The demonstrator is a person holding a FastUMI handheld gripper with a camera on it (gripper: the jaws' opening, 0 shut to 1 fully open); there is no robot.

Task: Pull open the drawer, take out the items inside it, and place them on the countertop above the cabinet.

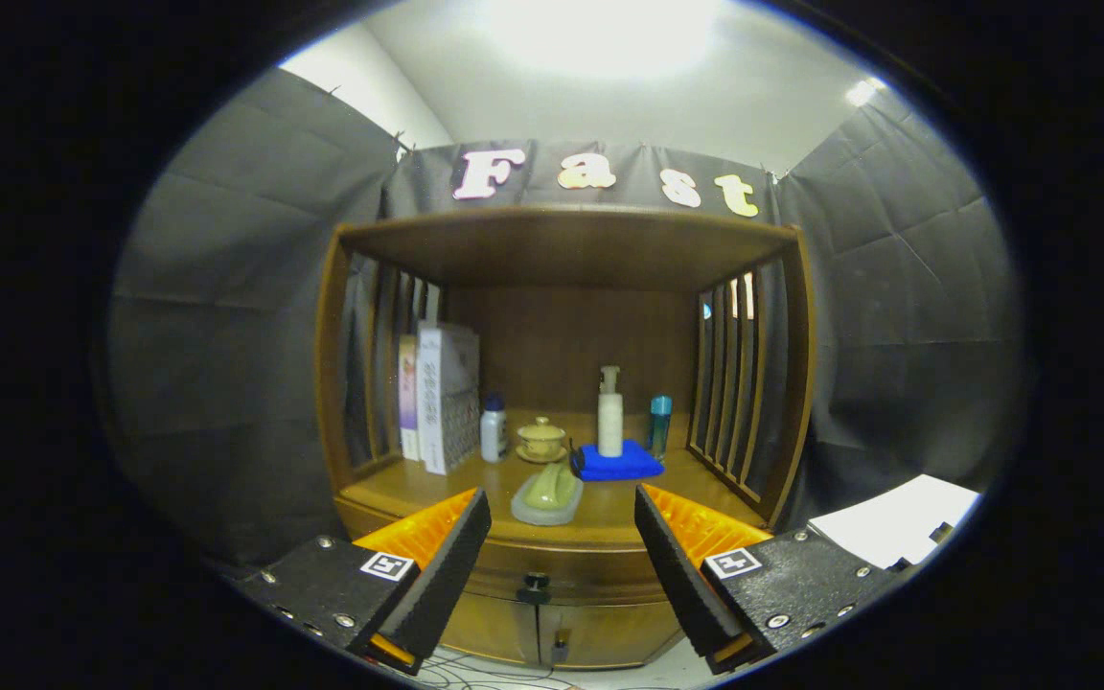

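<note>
Tool (562, 561) spread wide, empty, facing cabinet. Drawer (562, 565) shut under bench (600, 513), between fingers; small dark knob (536, 582) only grip point. Probably stiff wood, sliding straight; knob small, likely slippery, pinch squarely.

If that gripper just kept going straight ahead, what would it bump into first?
Probably the soap dish on the countertop, just beyond the open gripper. Depth is unclear; slightly lower, it would meet the drawer knob instead.

Staged booth, not a real home: black cloth walls (226, 287) around my one wooden cabinet (562, 383) stocked with toiletries, books (442, 393).
</note>
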